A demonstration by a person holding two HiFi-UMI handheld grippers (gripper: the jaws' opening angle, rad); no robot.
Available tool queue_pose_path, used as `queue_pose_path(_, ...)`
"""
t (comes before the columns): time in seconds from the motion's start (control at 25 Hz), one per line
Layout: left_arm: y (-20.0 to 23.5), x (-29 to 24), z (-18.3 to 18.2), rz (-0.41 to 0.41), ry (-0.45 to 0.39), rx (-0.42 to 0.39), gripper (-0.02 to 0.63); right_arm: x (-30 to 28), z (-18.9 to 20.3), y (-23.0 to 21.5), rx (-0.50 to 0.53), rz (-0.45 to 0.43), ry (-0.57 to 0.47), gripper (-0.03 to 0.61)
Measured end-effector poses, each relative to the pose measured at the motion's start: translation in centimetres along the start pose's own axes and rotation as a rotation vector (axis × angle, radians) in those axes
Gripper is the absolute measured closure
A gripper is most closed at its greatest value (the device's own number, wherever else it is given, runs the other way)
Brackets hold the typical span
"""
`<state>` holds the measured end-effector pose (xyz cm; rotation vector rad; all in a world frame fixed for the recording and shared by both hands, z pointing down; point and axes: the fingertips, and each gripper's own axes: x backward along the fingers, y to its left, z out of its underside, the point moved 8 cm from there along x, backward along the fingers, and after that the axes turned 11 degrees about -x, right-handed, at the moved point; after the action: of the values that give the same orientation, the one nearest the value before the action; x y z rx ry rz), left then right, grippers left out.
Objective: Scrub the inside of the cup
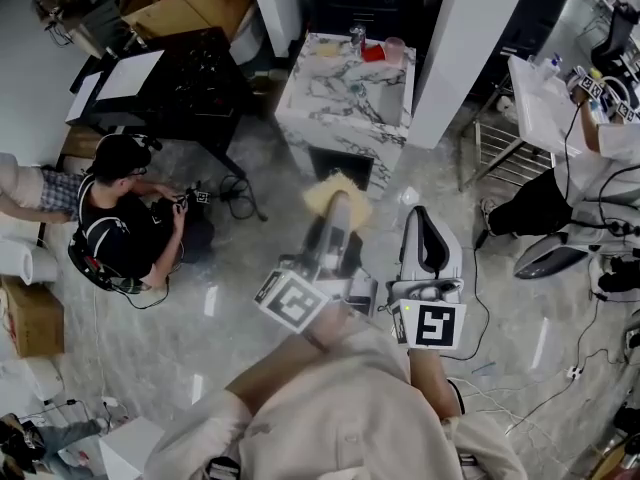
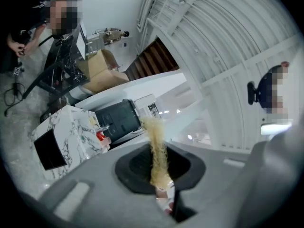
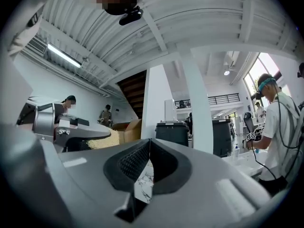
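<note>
- Scrub pad (image 2: 156, 141): pale yellow, fibrous, pinched edge-on between the left gripper's (image 2: 160, 179) jaws, sticking out past them (frayed at the tip).
- Cup (image 1: 394, 50): pinkish, upright on the marble counter (image 1: 340, 98), well apart from the pad.

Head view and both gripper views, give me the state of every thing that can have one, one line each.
left gripper: shut on the yellow scrub pad.
yellow scrub pad: clamped between the jaws, sticking out past them.
right gripper: shut, nothing between the jaws.
pink cup: standing on the marble stand, apart from both grippers, untouched.
</note>
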<state>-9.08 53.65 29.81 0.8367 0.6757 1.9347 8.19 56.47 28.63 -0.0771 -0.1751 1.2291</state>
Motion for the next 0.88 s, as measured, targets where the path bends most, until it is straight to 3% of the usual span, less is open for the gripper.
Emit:
queue_pose_path(0.4,3.9,-5.6,0.3,0.002,0.033,0.025,0.591,-5.4,1.6,-2.4,-0.001,0.037,0.037,0.580)
queue_pose_path(0.88,12.8,-19.1,-3.2,0.041,0.111,0.099,0.591,-20.1,2.7,-5.1,0.011,0.140,0.068,0.580)
